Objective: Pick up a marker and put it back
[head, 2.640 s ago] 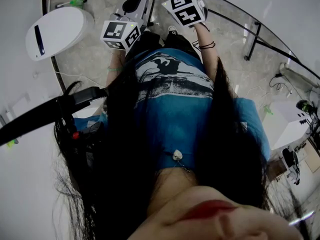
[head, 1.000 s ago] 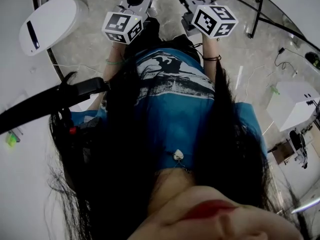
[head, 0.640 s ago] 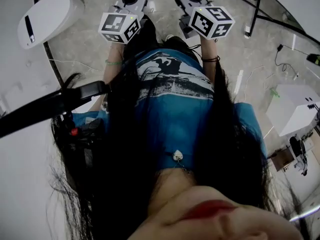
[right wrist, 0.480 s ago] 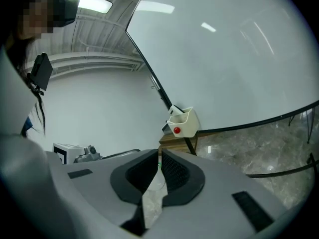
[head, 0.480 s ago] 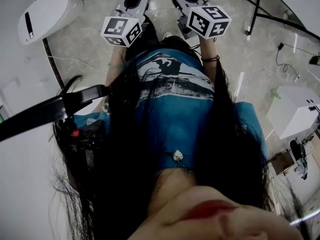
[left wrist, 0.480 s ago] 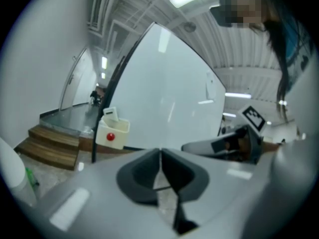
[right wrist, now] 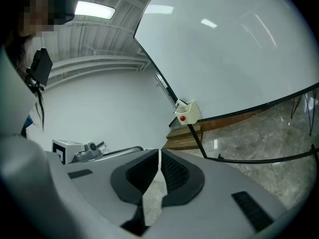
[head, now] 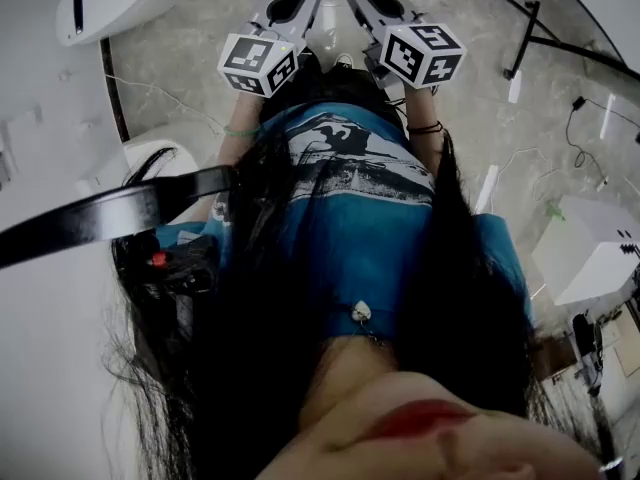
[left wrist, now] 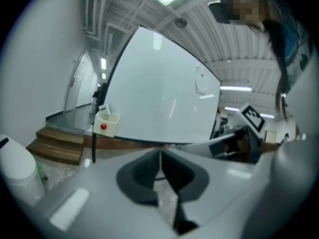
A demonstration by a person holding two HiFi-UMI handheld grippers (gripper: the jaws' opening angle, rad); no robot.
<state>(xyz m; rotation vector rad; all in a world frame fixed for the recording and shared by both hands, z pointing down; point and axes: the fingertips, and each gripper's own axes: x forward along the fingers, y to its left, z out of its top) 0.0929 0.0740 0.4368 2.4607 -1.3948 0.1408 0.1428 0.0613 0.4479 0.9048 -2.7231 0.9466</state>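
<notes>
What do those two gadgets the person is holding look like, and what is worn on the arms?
The left hand-held gripper and right hand-held gripper are light grey shells tapering to two jaws lined with dark pads. Each carries a white cube with black square markers. A green band circles the left wrist, dark bands the right; the T-shirt is blue.
</notes>
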